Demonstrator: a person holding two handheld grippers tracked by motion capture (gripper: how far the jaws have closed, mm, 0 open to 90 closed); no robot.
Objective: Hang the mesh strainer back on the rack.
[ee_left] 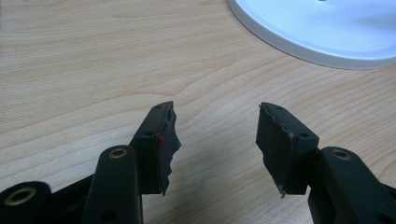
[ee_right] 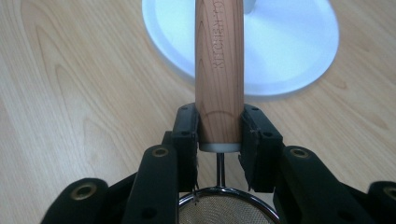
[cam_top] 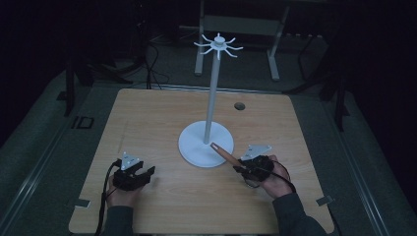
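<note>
Scene: While a white hook stand point(cam_top: 212, 93) rises from the middle of a wooden tabletop point(cam_top: 162, 118), a person works two handheld grippers at its near edge.

Right gripper: the right gripper point(ee_right: 219, 135) has its jaws closed on the lower end of a strainer's wooden handle point(ee_right: 219, 70), just above the pale collar where the handle meets the wire stem.

Strainer: the strainer point(cam_top: 223, 153) is held off the tabletop, its handle pointing forward and up over the stand's round base point(cam_top: 194, 147); its mesh bowl point(ee_right: 229, 210) hangs behind the jaws, close to the hand, in the right gripper view.

Left gripper: the left gripper point(ee_left: 215, 140) rests low over bare wood with its jaws wide apart and nothing between them, well left of the stand.

Hooks: a ring of curved white hooks point(cam_top: 218, 45) crowns the pole, all of them bare.

Step in hand: by the look of it, the strainer is picked up and being carried toward the stand for hanging.

Next move: the right hand would need to lift the strainer high, to the level of the hooks, and turn it so that the far tip of the handle meets one prong. Whether that tip carries a hole or loop cannot be told from these views.

Risk: the tall, slim stand could rock if nudged; the free left gripper sits near enough to steady the base.
</note>
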